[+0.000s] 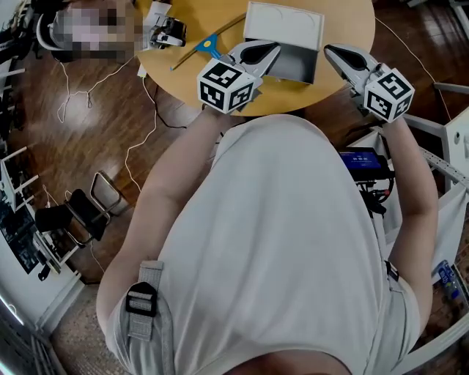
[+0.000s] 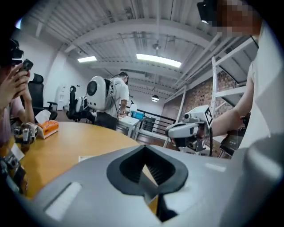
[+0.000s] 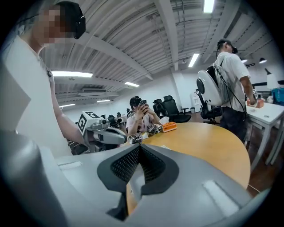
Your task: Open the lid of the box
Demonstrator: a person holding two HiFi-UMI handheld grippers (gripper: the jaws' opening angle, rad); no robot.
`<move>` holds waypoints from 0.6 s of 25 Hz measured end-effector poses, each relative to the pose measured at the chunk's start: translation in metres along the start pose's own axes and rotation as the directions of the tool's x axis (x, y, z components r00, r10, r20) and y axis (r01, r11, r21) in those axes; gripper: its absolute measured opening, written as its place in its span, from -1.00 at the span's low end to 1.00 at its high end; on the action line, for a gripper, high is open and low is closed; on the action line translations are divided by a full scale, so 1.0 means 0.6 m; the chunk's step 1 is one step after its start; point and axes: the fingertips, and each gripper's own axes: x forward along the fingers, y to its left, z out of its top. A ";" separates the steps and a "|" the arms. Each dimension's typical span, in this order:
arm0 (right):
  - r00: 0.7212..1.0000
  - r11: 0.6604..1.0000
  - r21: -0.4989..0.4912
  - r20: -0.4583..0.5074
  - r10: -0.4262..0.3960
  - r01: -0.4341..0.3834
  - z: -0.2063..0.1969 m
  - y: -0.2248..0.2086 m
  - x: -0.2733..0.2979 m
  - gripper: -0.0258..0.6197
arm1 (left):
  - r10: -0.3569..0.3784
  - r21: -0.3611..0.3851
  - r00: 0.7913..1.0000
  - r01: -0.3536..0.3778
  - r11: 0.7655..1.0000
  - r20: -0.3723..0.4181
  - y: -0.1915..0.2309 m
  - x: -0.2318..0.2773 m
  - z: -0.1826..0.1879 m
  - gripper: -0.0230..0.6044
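Hovering left gripper [image 1: 272, 50]: jaws pressed together on nothing, tip over the near edge of the box [image 1: 282, 26], probably placed to nudge rather than pinch.
Right gripper [image 1: 333, 53]: jaws likewise together and empty, just beside the box, seemingly in reserve.
Box: on the round table [image 1: 344, 22]; lid looks raised, though uncertain.

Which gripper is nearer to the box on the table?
Left. The left gripper is at the box's front-left side; the right gripper is off to its right, clear of it.
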 end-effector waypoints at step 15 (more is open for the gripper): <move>0.999 0.998 -0.058 0.034 -0.004 0.005 0.022 0.009 -0.004 -0.92 | -0.030 0.020 0.996 0.029 0.999 0.084 0.018 -0.004 0.064 -0.93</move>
